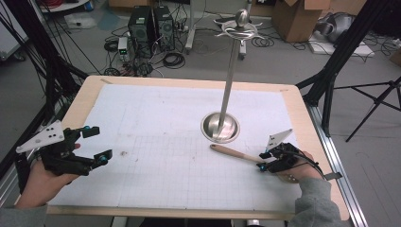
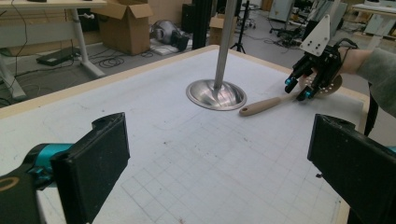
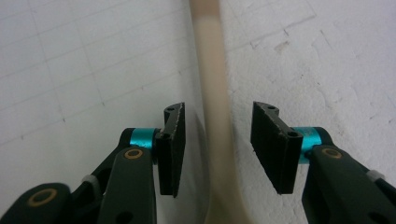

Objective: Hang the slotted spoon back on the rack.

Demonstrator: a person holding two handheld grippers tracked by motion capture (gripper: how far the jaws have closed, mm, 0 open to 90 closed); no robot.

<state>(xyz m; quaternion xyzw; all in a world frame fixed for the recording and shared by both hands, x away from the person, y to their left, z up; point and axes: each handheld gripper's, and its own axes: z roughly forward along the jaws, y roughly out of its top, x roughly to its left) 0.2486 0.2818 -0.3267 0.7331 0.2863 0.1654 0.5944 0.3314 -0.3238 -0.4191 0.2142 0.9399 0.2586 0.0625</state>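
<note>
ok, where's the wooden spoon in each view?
High view: wooden spoon lies right of centre, in front of the metal stand's base.
Left gripper view: upper right, beside the same base.
Right gripper view: handle runs up the middle, between the right tongs.
Shared landmark: the white gridded mat.

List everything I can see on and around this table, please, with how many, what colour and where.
Wooden utensil: one, pale tan, lying on the mat right of centre, handle running between the right gripper's jaws, not yet pinched.
Metal stand: one, silver, round base on the mat, tall pole with hooks on top.
Mat: one, white with a grid, covering the table.
Table: one, light wood rim.
Computer towers: two, black, on the floor behind.
Cardboard boxes: brown, on the floor at the back right.
Left gripper: one, black, jaws wide open, left of the mat, holding nothing.
Right gripper: one, black, jaws either side of the handle.
</note>
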